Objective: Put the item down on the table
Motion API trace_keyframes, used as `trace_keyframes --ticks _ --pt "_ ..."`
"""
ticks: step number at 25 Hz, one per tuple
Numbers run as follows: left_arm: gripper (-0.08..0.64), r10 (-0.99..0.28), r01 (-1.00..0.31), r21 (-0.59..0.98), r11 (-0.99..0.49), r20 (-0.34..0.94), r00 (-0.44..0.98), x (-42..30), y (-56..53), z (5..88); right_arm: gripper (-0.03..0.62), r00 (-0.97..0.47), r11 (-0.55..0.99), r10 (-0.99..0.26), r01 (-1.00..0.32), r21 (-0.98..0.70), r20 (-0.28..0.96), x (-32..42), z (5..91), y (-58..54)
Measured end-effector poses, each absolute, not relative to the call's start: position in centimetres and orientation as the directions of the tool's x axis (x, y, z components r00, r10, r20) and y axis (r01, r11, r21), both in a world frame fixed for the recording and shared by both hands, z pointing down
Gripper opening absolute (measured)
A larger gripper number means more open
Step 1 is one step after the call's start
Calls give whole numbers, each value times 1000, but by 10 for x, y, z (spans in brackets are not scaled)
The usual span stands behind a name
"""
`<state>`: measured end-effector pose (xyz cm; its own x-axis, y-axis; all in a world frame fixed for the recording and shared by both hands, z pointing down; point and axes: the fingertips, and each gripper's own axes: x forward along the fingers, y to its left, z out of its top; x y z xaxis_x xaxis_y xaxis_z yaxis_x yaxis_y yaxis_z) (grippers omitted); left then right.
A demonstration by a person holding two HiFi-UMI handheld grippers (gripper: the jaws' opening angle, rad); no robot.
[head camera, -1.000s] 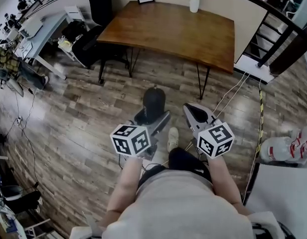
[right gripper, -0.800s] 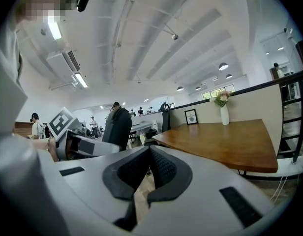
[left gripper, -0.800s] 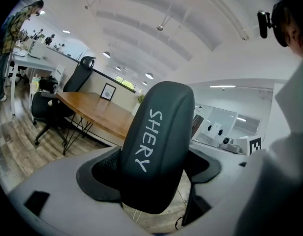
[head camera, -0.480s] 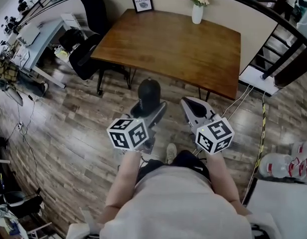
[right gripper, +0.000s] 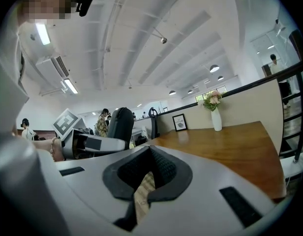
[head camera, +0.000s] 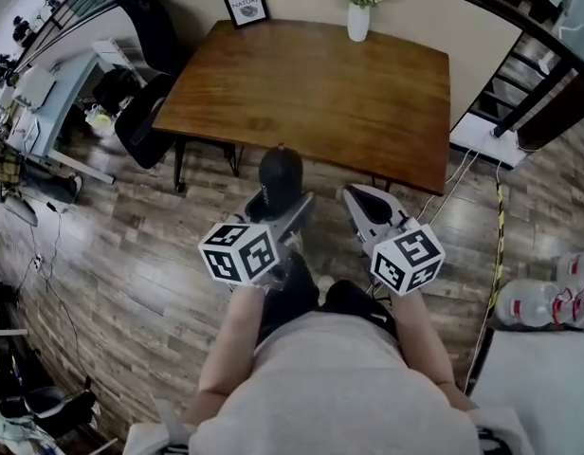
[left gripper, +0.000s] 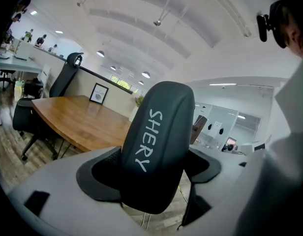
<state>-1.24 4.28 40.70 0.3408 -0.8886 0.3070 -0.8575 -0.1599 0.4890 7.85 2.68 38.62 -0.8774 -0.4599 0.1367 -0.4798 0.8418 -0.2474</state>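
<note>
Wooden table (head camera: 349, 83) fills the upper head view, with one vase (head camera: 358, 19) and one framed picture (head camera: 246, 3) at its far edge. The left gripper (head camera: 284, 207) carries the single dark item (head camera: 280, 173) at the near edge, not yet set down.

Left gripper view: the jaws clamp the item's lower body. Its smooth rounded shell looks stiff, light and probably slippery, so a low hold across the flanks suits it.

Right gripper view: the right gripper (right gripper: 149, 154) has its jaws together with nothing between them.

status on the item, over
Left gripper shut on dark SHERY item, held near front edge of table, not down yet. Right gripper shut, empty. Vase and frame at far edge only.
</note>
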Motion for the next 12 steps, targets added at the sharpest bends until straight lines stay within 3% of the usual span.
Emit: trace_keyframes --ticks 12 --pt "397 -837 -814 524 -249 306 453 -57 -71 427 11 -808 777 -558 -588 -224 189 42 402 -70"
